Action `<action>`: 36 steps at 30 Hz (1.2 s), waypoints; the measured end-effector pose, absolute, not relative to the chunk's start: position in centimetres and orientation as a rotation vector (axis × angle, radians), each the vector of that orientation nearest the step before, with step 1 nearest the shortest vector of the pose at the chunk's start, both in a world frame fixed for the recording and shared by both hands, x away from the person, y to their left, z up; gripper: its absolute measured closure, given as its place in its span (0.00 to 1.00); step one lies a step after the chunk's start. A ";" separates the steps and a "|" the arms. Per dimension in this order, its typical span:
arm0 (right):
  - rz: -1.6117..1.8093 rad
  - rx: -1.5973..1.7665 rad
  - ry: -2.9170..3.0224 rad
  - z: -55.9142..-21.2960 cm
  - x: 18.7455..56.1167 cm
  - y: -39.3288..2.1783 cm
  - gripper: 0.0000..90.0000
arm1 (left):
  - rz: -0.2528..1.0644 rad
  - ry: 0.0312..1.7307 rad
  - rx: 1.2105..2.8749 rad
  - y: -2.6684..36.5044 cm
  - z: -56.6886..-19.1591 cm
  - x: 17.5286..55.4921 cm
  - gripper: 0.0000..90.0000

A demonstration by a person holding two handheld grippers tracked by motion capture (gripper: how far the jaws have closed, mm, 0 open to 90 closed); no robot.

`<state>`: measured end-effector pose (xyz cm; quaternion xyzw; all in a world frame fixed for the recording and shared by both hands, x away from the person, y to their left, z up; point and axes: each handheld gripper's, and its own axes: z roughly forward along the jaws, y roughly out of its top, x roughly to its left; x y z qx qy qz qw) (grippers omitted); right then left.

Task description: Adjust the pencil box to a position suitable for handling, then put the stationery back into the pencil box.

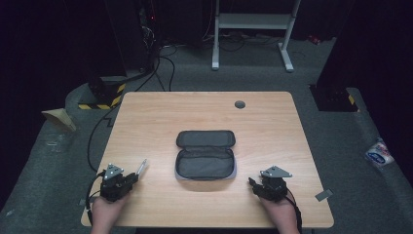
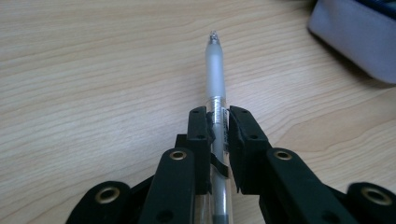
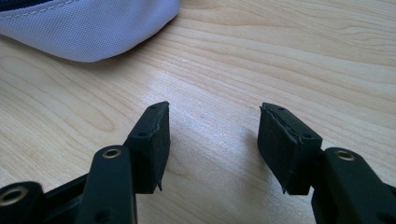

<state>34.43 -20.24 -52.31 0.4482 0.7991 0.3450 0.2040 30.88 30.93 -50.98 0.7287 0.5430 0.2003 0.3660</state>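
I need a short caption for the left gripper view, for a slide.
Left gripper shut on a clear pen above the wooden table, an open grey pencil case nearby.

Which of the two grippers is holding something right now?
The left gripper: its black jaws are clamped on a clear plastic pen with a frosted grip. The right gripper stands open above the bare wooden table, with nothing between its jaws.

pouch [image 1: 205, 155] mid-table [image 1: 146, 122] | pen [image 1: 141, 168] left of pouch, in left gripper [image 1: 127, 181] | right gripper [image 1: 256, 186] right of pouch
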 end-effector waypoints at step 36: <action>0.958 1.261 2.225 -52.3 34.4 -20.1 0.46 | 0.554 1.214 1.812 26.4 -47.6 31.4 0.88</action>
